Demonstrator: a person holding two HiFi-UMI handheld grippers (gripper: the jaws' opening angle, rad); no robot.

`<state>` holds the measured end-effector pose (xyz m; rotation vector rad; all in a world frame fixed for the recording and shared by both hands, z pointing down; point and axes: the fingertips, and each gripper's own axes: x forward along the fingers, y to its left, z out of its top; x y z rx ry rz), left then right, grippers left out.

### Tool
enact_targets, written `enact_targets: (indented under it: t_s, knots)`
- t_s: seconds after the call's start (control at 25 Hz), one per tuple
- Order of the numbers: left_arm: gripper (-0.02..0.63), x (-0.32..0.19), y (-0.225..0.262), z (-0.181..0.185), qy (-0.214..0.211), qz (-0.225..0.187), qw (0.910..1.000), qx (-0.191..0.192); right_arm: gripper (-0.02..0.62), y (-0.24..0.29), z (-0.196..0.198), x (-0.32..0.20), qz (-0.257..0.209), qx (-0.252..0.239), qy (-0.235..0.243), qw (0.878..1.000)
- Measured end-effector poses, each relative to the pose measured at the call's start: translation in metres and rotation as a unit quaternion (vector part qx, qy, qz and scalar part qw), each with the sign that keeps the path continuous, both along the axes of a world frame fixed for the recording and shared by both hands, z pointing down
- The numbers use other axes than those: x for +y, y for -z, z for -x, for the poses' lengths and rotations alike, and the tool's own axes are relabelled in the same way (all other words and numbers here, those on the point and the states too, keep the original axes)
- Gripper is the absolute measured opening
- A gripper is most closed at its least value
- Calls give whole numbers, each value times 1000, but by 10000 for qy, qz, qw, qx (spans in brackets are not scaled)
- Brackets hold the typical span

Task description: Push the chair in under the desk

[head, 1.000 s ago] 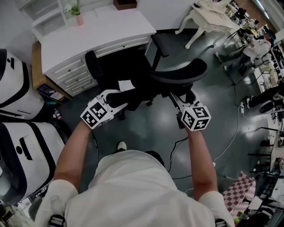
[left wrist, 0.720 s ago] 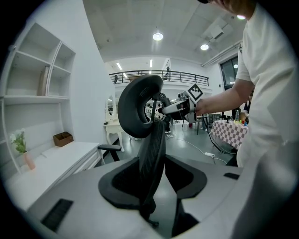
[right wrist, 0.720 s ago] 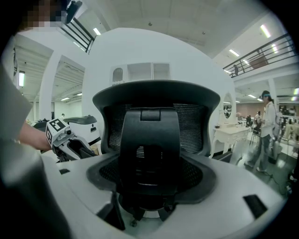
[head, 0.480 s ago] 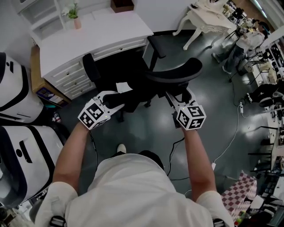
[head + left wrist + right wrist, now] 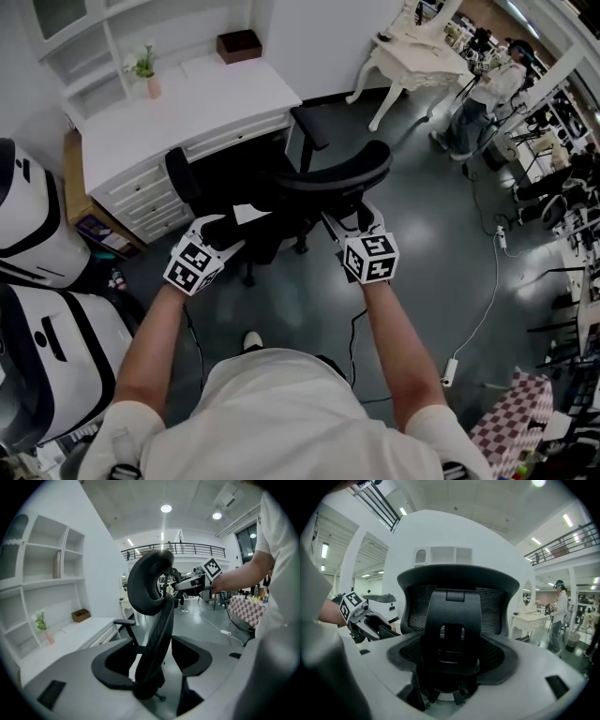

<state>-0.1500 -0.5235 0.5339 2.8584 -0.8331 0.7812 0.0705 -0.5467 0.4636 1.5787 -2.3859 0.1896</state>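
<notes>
black chair [image 5: 333, 173] armrests near white desk [image 5: 197, 98] edge

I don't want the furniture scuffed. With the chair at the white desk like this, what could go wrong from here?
The armrest beside the drawers could knock against them if pushed on. The left gripper's jaws are opening around the backrest edge, so the chair may swivel off line. A dark cable trails near the person's feet and could snag.
</notes>
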Motion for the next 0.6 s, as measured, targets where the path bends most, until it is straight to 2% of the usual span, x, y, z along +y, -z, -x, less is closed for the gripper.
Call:
enact_targets:
  t_s: [0.08,0.32,0.6]
  knots:
    - [256,3,7,2,266,-175,9995,-64,313,3,-4,9,-53,61,31,10000]
    - [253,23,44,11,1021,-527,9931,226,313,9,-27,43,-155,-76,125,9998]
    - [227,84,65,-12,1450,-411,9861,699,310,4,-43,102,-136,-152,403,9990]
